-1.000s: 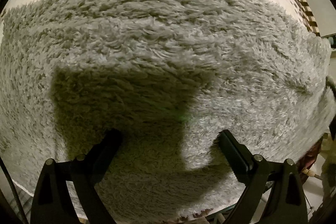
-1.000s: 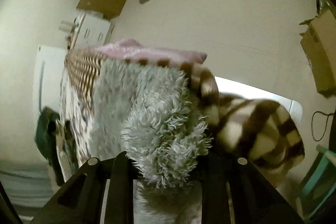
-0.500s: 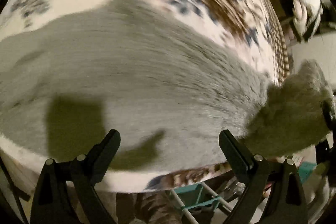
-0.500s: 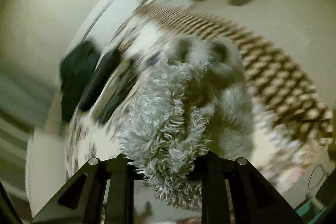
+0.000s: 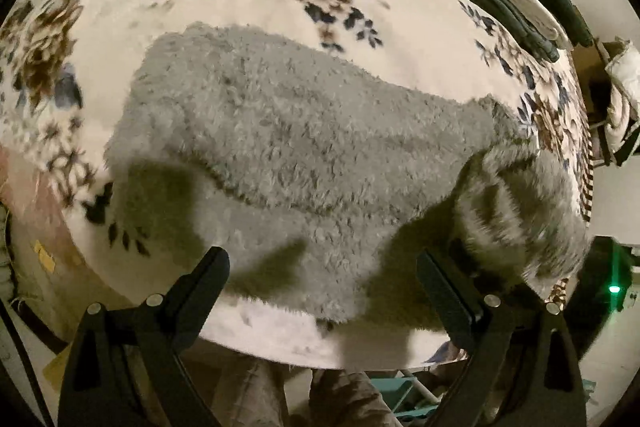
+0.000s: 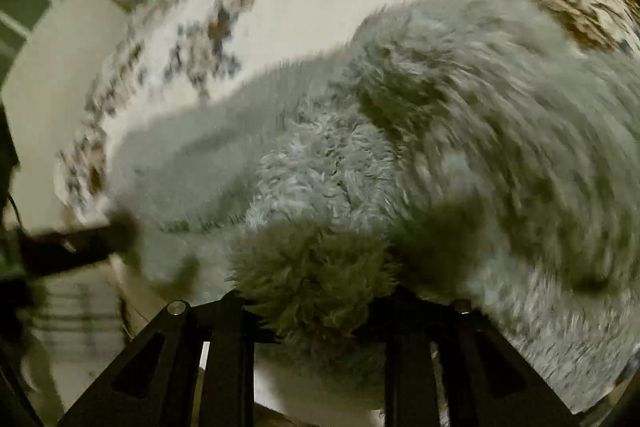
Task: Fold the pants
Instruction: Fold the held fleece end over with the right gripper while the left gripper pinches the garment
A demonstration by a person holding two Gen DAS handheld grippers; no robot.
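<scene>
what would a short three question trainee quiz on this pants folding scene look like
1. True or false: the left gripper is clamped on the fluffy grey fleece pants.
2. Which gripper has pants fabric between its fingers? A) left B) right C) neither
3. Fill in: the pants lie on a cream blanket printed with ____.

Key:
1. False. Its jaws stand wide apart with nothing between them.
2. B. The right gripper has a tuft of fleece between its fingers; its jaws have just been opening.
3. Flowers, brown and blue.
</scene>
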